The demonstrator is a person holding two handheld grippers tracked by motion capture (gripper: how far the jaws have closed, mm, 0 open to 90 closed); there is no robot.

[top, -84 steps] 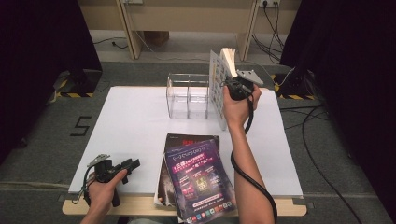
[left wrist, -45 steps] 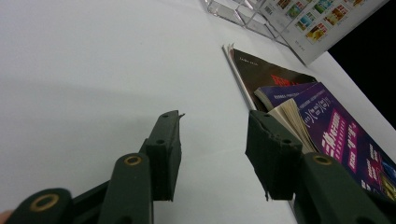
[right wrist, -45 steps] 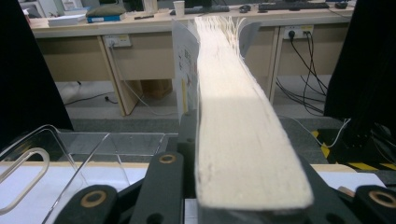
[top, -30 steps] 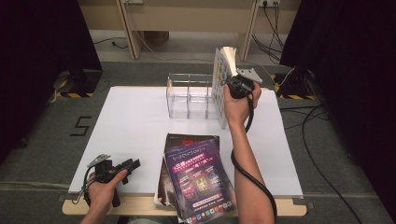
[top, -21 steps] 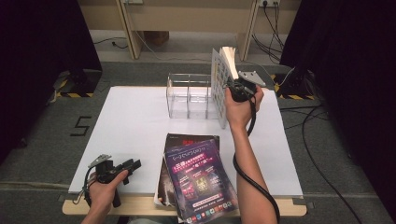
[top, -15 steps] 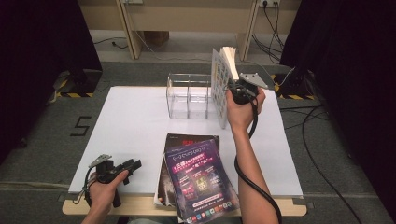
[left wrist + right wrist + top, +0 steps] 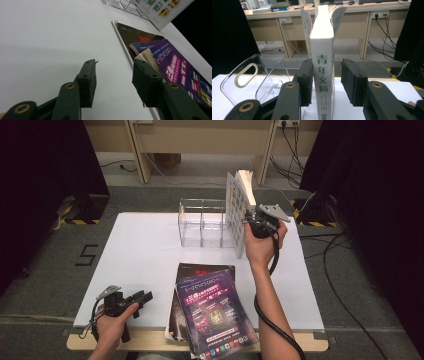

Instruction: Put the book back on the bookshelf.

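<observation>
Standing upright at the right end of the clear acrylic rack (image 7: pixel 202 222), the white book (image 7: pixel 239 209) sits between our right gripper's (image 7: pixel 248 221) jaws; the left jaw touches its spine, the right jaw shows a gap, so spread around it. Our left gripper (image 7: pixel 141 298) rests at the near left of the white table (image 7: pixel 140 255), jaws spread, empty. Purple magazine (image 7: pixel 212 307) lies atop a dark magazine (image 7: pixel 200 270) at the near edge.
</observation>
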